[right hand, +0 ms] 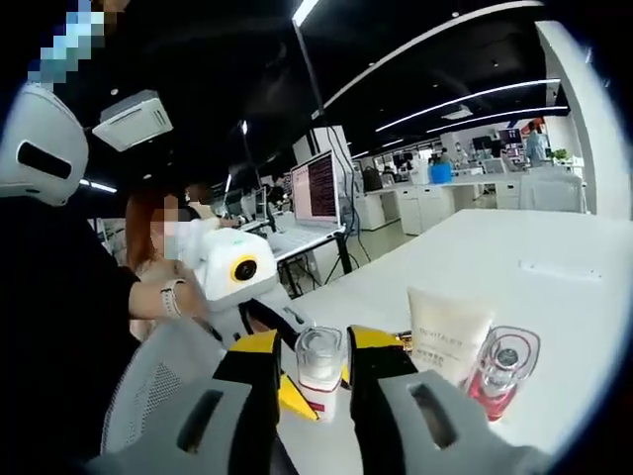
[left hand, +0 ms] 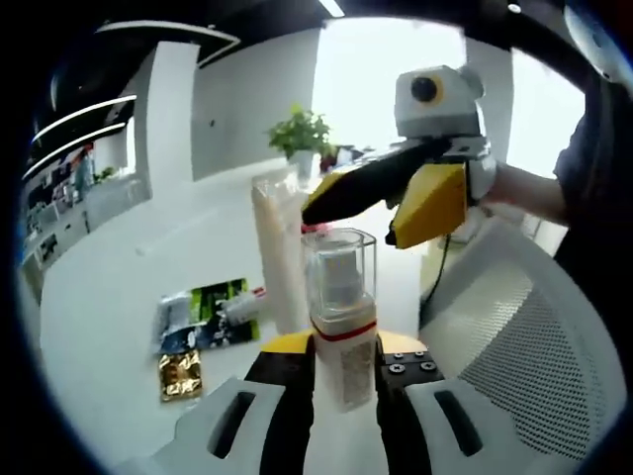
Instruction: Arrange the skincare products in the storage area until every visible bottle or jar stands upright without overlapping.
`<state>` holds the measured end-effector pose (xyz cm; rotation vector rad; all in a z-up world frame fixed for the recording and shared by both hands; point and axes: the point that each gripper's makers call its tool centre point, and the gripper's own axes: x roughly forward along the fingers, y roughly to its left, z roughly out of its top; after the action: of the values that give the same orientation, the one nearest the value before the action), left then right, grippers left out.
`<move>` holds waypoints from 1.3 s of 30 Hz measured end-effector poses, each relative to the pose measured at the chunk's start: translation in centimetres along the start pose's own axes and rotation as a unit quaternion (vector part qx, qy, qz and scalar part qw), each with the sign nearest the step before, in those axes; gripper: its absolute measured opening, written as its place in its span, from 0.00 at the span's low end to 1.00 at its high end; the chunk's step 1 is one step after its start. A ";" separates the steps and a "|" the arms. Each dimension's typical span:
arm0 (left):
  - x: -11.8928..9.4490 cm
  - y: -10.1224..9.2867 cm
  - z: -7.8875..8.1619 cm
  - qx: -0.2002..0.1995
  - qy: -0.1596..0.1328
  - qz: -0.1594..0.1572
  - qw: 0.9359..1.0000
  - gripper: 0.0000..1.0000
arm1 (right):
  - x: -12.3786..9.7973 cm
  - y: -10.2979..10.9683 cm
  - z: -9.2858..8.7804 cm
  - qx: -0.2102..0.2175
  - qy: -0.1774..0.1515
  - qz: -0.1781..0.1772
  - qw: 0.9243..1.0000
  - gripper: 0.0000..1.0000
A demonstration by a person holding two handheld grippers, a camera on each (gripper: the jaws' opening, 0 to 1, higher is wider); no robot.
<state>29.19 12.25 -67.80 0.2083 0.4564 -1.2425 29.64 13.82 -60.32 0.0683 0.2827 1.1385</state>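
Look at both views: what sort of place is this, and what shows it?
Probably an open-plan office: long white tables, an open laptop computer on a desk, strip ceiling lights, and a white mesh office chair.

A clear-capped pump bottle [left hand: 342,327] with a red band and pale label stands upright on the white table, just in front of a cream tube [left hand: 281,252] standing on its cap. In the right gripper view, a clear bottle with pink contents [right hand: 504,371] stands beside the tube (label text too small to read).
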 end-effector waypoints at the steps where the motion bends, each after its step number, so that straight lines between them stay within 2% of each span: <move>1: 0.0 -0.1 0.0 0.002 0.000 -0.003 1.000 0.19 | 0.1 0.1 -0.1 0.000 0.002 0.005 1.000 0.25; 3: 0.1 -0.5 0.2 0.012 -0.004 -0.013 1.000 0.19 | 0.3 0.3 -0.3 0.008 0.006 0.010 1.000 0.25; 6: 0.1 -1.3 0.9 0.020 -0.026 -0.037 0.999 0.19 | 0.4 0.5 -0.5 0.002 0.010 0.019 1.000 0.26; 10: -0.1 -1.6 1.7 0.023 -0.039 -0.046 0.998 0.19 | 0.4 1.1 0.1 0.003 -0.003 0.034 0.999 0.24; 14: 0.0 -2.1 1.7 0.030 -0.039 -0.064 0.997 0.19 | 0.2 1.1 0.2 -0.013 0.001 0.040 0.999 0.26; 18: 0.1 -2.7 1.7 0.048 -0.035 -0.088 0.994 0.19 | 0.1 1.4 0.1 -0.022 0.003 0.052 0.998 0.25; 24: 0.4 -3.1 1.4 0.063 -0.021 -0.108 0.992 0.19 | 0.0 1.8 -0.3 -0.034 0.010 0.060 0.998 0.23; 31: 1.2 -2.6 1.1 0.076 -0.009 -0.078 0.994 0.20 | 0.2 1.0 -0.9 -0.038 0.021 0.023 0.999 0.21; 36: 1.4 -1.6 0.6 0.057 0.002 -0.051 0.997 0.19 | 0.0 -0.5 -2.2 -0.047 0.041 -0.014 0.998 0.21; 39: 1.4 -1.1 0.7 0.047 -0.001 -0.039 0.998 0.19 | -0.1 -1.5 -2.8 -0.032 0.043 -0.039 0.998 0.21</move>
<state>28.63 10.39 -67.74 0.2721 0.4080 -1.3417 30.24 12.87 -63.30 -0.0473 0.3218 1.0731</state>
